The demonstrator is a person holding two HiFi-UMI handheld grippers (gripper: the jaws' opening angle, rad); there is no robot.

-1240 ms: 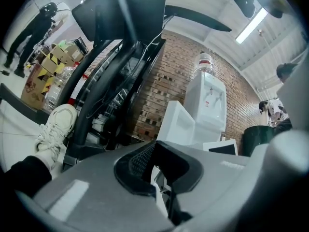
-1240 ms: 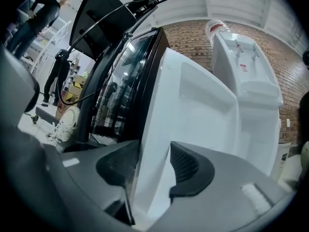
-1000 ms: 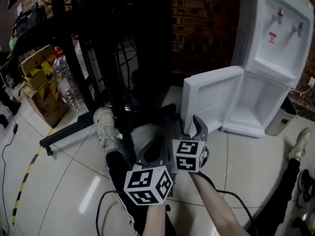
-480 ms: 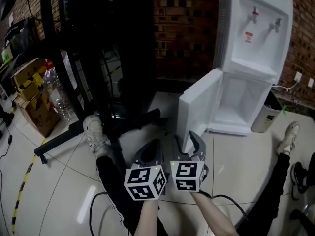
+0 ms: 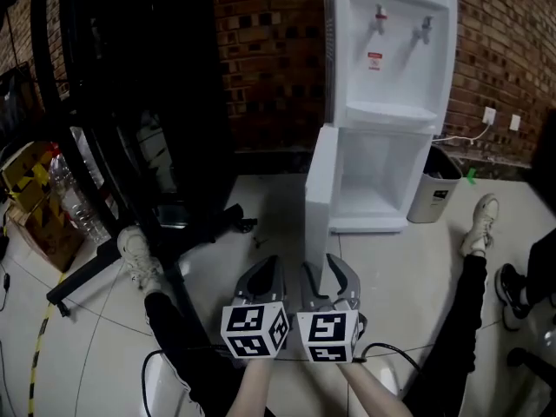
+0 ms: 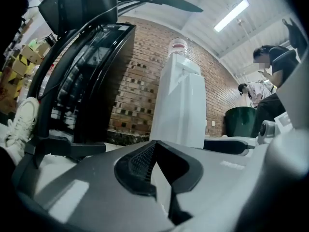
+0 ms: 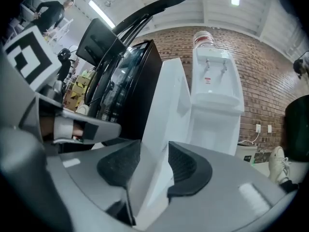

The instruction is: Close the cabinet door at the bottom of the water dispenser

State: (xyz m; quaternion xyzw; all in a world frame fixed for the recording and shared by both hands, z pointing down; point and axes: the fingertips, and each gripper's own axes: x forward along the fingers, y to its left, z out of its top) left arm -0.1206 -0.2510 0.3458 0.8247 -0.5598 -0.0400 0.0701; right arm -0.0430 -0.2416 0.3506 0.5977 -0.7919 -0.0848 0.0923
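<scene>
Your right gripper has its jaws apart and closing, the swung-out cabinet door of the water dispenser between them; your left gripper sits jaws together.

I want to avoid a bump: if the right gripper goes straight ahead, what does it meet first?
Likely the edge of the open cabinet door: it stands in line between the closing jaws of the right gripper, though the depth to it is unclear.

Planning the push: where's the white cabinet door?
Head view, centre: the white cabinet door stands open, edge-on, left of the bottom compartment of the white water dispenser.
</scene>
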